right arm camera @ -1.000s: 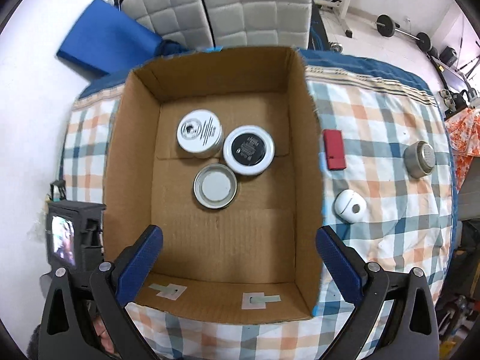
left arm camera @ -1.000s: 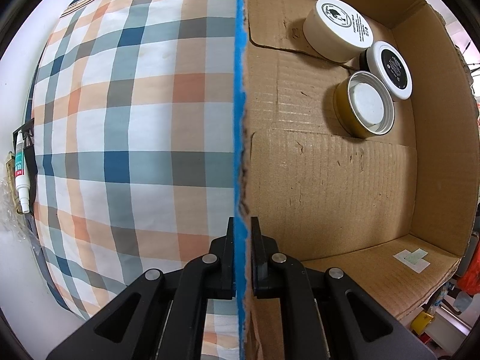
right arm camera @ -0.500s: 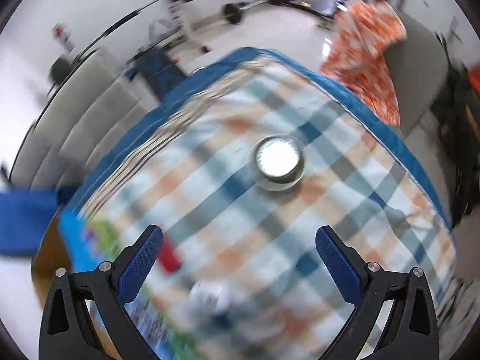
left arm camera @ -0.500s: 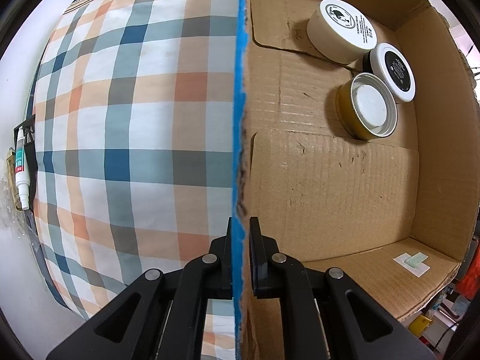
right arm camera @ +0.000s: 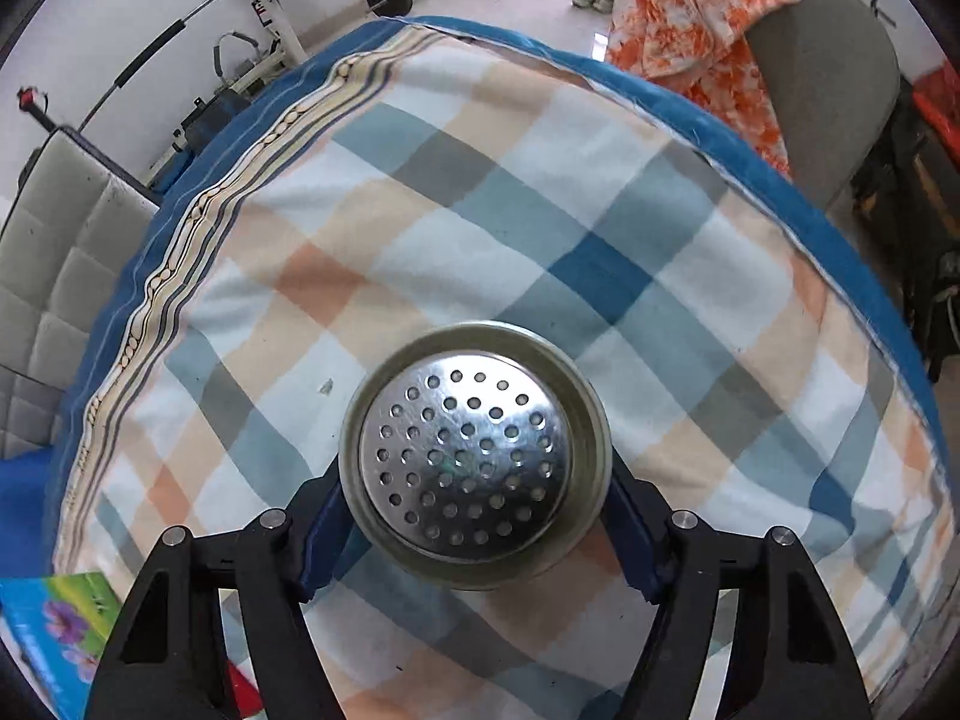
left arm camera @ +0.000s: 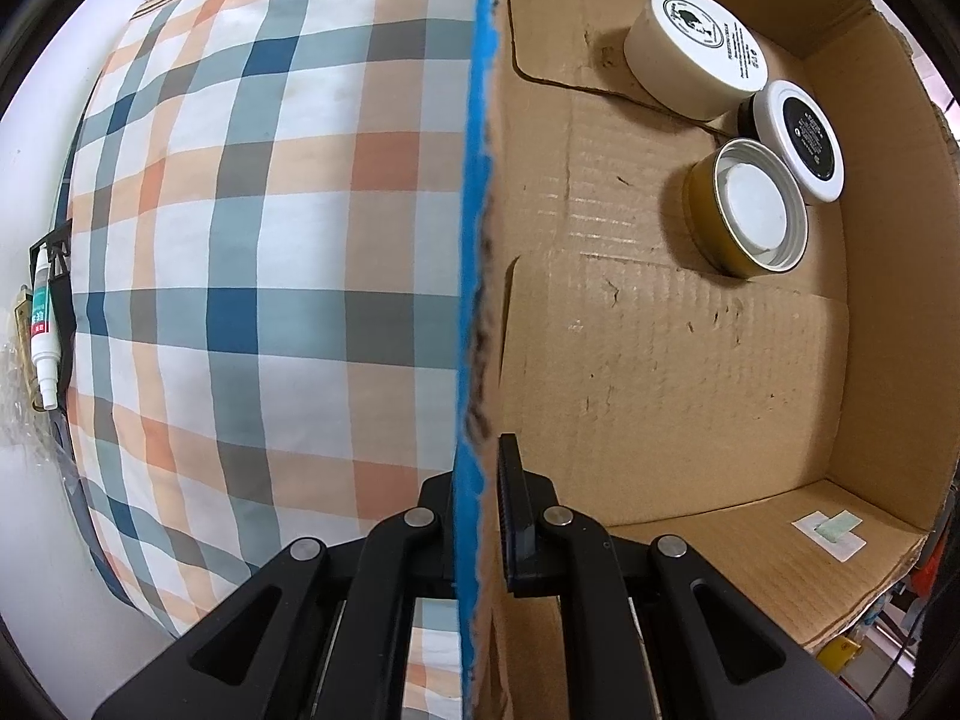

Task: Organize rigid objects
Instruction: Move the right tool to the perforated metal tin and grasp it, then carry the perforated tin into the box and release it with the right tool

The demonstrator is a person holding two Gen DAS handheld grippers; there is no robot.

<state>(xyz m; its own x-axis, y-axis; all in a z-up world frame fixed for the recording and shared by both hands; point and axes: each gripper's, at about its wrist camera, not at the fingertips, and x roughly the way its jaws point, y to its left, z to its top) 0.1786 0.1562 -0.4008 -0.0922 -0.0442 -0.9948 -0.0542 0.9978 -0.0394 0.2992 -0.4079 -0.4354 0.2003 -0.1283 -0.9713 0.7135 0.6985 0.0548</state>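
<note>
My left gripper [left arm camera: 477,516] is shut on the blue-taped left wall of a cardboard box [left arm camera: 477,240], one finger on each side. Inside the box sit a white jar [left arm camera: 696,54], a black-topped white jar [left arm camera: 801,138] and a gold tin [left arm camera: 747,210] at the far right. In the right wrist view, my right gripper [right arm camera: 477,516] has its blue pads against both sides of a round metal tin with a perforated lid [right arm camera: 474,456], which stands on the plaid cloth [right arm camera: 540,228].
The box stands on a plaid-covered table [left arm camera: 240,240]. A white tube [left arm camera: 42,330] lies at the table's left edge. A colourful printed box [right arm camera: 54,630] and a red object [right arm camera: 240,690] show at the lower left of the right wrist view. A chair with orange cloth [right arm camera: 720,30] stands beyond.
My right gripper swung from over the box to the right side of the table, came down on the perforated tin and closed around it. My left gripper kept its hold on the box wall.
</note>
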